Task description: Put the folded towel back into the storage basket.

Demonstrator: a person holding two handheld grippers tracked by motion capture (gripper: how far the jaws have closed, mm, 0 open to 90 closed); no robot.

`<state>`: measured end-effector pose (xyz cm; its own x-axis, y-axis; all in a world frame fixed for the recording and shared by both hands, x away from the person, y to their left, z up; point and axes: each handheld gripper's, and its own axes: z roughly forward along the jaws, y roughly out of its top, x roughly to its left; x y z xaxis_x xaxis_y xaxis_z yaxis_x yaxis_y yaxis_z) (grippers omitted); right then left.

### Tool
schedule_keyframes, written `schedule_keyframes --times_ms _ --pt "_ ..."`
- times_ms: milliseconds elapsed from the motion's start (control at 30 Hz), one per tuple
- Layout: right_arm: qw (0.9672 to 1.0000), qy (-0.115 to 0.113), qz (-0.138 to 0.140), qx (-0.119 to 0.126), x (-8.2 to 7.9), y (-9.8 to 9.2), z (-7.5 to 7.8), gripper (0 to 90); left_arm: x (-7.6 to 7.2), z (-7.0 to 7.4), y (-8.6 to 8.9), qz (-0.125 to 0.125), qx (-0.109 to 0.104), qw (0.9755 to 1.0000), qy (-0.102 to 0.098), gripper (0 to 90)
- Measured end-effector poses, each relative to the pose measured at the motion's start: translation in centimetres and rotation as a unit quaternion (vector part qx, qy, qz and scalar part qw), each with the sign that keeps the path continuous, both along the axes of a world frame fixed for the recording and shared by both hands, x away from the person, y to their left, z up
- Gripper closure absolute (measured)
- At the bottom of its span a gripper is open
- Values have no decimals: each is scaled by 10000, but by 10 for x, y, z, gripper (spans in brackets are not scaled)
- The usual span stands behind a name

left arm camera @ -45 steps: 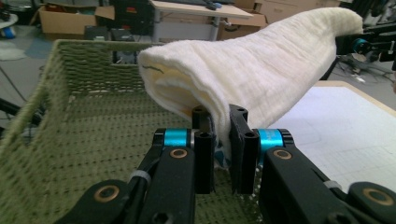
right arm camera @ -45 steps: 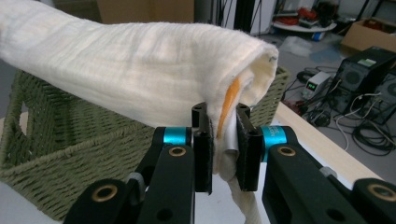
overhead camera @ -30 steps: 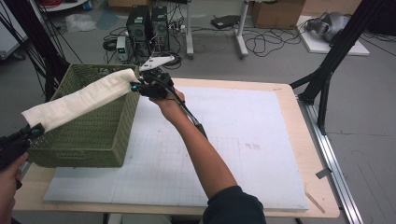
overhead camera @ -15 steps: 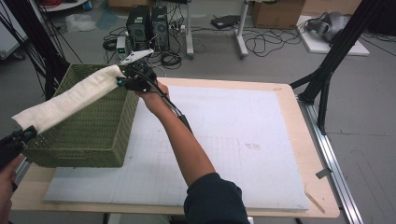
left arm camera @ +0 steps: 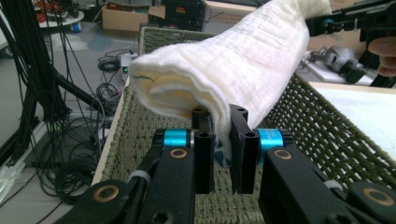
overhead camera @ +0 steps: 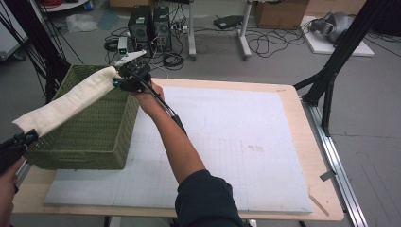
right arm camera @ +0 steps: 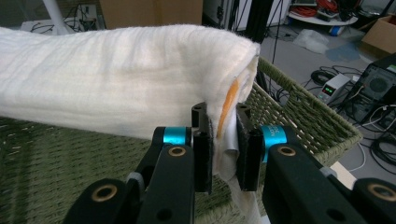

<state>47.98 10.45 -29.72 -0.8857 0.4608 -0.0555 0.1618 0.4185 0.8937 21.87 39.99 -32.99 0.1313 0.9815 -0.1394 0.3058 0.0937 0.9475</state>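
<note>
A folded white towel (overhead camera: pixel 71 101) is held stretched above the green wicker basket (overhead camera: pixel 90 137), which stands at the table's (overhead camera: pixel 302 156) left end. Its near end is pinched by the left gripper (left arm camera: pixel 222 140), its far end by the right gripper (right arm camera: pixel 222 140); both are clamped on cloth.

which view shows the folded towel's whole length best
The high view: the towel stretches end to end above the green basket, between the left gripper and right gripper. Each gripper view shows mainly the end clamped in its own jaws.
</note>
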Motion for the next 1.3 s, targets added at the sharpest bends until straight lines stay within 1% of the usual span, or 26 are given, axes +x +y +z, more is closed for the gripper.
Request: schedule_keyframes --times_ms 133,233,267,300,333,367,400,433,467,567,600,700,867,967,1067,1100,1133,1200,1300 --pt "10000 17 -54 -16 2 7 -4 804 2 -2 1 120 1 9999 74 813" --pt "9999 23 -86 -86 4 14 -10 799 5 -5 2 167 -8 9997 181 800" --pt "9998 3 -105 -148 5 18 -13 788 6 -6 2 184 2 9996 235 780" --pt "9996 -44 -141 -226 6 21 -16 748 6 -6 2 219 10 9994 261 725" --pt "9993 -130 -182 -314 6 24 -19 663 7 -7 2 256 35 9994 243 621" --pt "9988 -201 -256 -367 7 26 -22 596 7 -8 2 354 63 9992 193 480" --pt "9984 -237 -317 -414 8 27 -25 556 6 -7 2 415 87 9990 137 382" --pt "9982 -229 -370 -418 8 27 -26 532 4 -6 2 449 106 9989 78 347" --pt "9979 -235 -427 -414 9 26 -27 501 2 -4 3 468 128 9988 18 328" --pt "9977 -204 -521 -370 12 20 -24 473 -2 2 3 377 132 9991 -131 324" --pt "9979 -193 -526 -322 12 18 -22 469 -3 4 3 323 142 9992 -170 327" --pt "9980 -244 -502 -286 11 12 -16 443 -5 7 0 259 167 9991 -275 330" --pt "9987 -278 -399 -136 7 -4 -3 400 -5 8 -5 136 104 9994 -307 328" --pt "9989 -298 -333 -141 3 -18 4 344 -5 9 -8 11 26 9992 -409 313" --pt "9992 -249 -307 -102 0 -36 12 280 -3 10 -14 -143 -17 9988 -477 282" --pt "9993 -226 -304 -70 -1 -43 14 262 -2 11 -16 -204 -70 9986 -483 278" --pt "9992 -251 -301 -17 -3 -50 15 261 0 11 -19 -249 -78 9985 -486 272" --pt "9991 -308 -302 9 -6 -65 18 257 3 11 -25 -338 -87 9982 -494 263" --pt "9988 -292 -381 76 -10 -87 22 230 7 12 -36 -476 -103 9976 -500 200"
